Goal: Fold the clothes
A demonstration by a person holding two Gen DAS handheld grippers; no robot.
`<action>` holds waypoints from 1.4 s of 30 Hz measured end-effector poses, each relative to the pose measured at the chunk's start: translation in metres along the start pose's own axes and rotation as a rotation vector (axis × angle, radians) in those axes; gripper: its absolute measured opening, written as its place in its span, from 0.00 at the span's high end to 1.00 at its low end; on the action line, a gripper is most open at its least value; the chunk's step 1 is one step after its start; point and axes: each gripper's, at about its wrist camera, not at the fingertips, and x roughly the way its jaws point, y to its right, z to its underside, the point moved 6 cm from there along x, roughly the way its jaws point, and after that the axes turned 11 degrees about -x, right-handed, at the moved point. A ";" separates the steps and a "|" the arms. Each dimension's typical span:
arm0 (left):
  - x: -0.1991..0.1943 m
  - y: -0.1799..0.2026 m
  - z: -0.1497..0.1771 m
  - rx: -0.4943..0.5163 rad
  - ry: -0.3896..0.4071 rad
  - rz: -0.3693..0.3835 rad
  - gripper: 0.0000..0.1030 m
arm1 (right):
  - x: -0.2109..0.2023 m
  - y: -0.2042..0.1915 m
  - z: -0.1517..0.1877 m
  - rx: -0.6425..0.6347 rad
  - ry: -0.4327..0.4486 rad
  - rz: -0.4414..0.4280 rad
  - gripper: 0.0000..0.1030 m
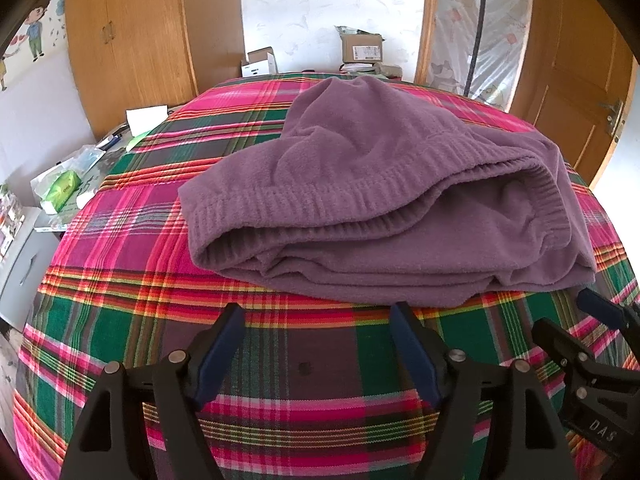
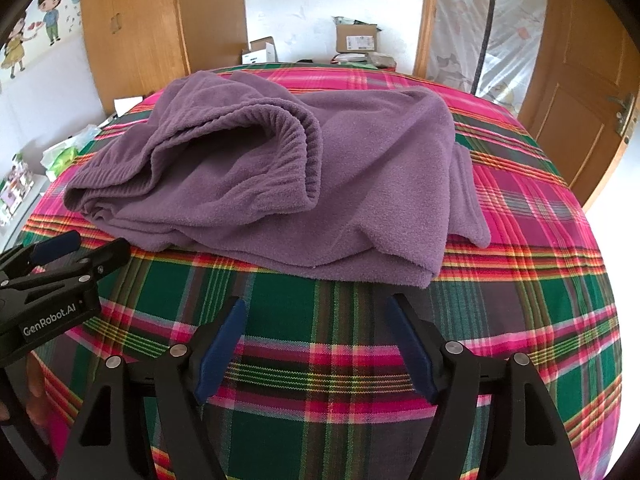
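Clearly, the purple trousers (image 1: 384, 200) are a soft fleece garment, thick and light, and they lie in a loose, half-folded heap on the bed (image 1: 304, 364), which has a plaid cover. In my judgement the cloth will bend and sag at once when it is lifted, so one grip alone will let the rest hang down and fall open. The fleece is not slippery; it should stay well between rubber pads, but several layers lie one on another, and a deep pinch may take more layers than wanted.

The ribbed waistband (image 2: 280, 136) stands open like a mouth and is the firmest part, so it looks like a good place to take hold. On the right side, the near corner (image 2: 424, 272) of the lower layers lies flat on the cover and is also easy to reach.

The left gripper (image 1: 318, 340) hangs just before the near edge of the heap, its jaws wide apart and holding nothing. The right gripper (image 2: 316, 332) is the same, spread open and empty, near the cloth but not touching it. Both are side by side, so each could take one end of the same edge.

A cardboard box (image 1: 362, 49) stands far behind the bed.
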 end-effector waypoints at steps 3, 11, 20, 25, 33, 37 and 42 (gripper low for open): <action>-0.001 -0.002 -0.001 0.017 -0.014 0.010 0.29 | 0.001 0.001 -0.001 -0.023 0.004 -0.024 0.27; -0.017 -0.012 -0.013 0.114 0.043 0.018 0.37 | -0.021 0.011 -0.017 -0.083 0.175 -0.166 0.33; -0.017 -0.011 -0.034 0.190 0.082 -0.009 0.37 | -0.031 0.029 -0.033 -0.023 0.251 -0.251 0.41; -0.020 -0.015 -0.034 0.225 0.089 -0.045 0.37 | -0.046 0.034 -0.032 -0.028 0.255 -0.258 0.41; -0.023 -0.031 -0.039 0.264 0.100 -0.090 0.38 | -0.045 0.036 -0.039 -0.107 0.265 -0.213 0.41; -0.017 -0.036 -0.041 0.343 0.111 -0.147 0.38 | -0.014 0.029 -0.046 -0.142 0.195 -0.229 0.41; -0.009 -0.038 -0.041 0.374 0.100 -0.133 0.38 | 0.005 0.022 -0.053 -0.147 0.171 -0.233 0.41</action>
